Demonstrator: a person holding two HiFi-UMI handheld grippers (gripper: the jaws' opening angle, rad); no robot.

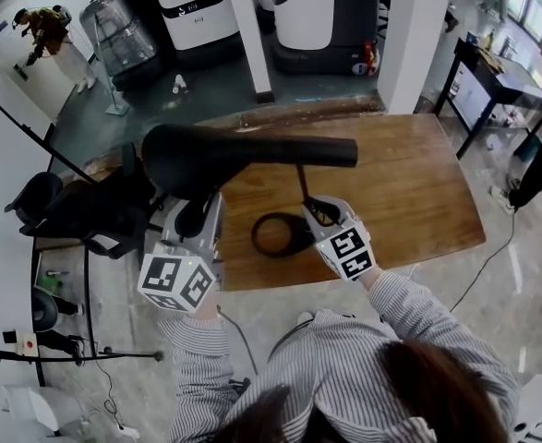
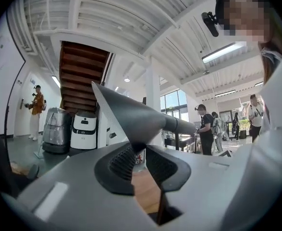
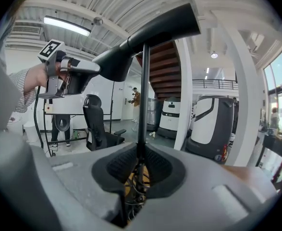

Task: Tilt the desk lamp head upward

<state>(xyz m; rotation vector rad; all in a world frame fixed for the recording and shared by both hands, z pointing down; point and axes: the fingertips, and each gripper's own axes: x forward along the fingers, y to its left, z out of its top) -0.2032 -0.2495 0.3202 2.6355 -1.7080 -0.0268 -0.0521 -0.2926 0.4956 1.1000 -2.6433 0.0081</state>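
Observation:
A black desk lamp stands on the wooden table [image 1: 409, 192]. Its ring base [image 1: 275, 233] lies flat, and a thin stem [image 1: 302, 183] rises to a long black lamp head [image 1: 215, 155] that lies about level. My left gripper [image 1: 197, 212] is shut on the wide rim of the lamp head [image 2: 131, 117], whose edge sits between the pads of the left gripper [image 2: 138, 155]. My right gripper [image 1: 321, 212] is shut on the stem [image 3: 143, 95] low down, just above the base. In the right gripper view the lamp head [image 3: 150, 37] is overhead, with the left gripper [image 3: 66, 76] at its left end.
A black office chair [image 1: 77, 206] stands left of the table. White machines [image 1: 192, 7] and a white pillar [image 1: 414, 26] stand behind it. A black desk [image 1: 492, 77] is at the right. A person [image 1: 49, 35] stands far back left.

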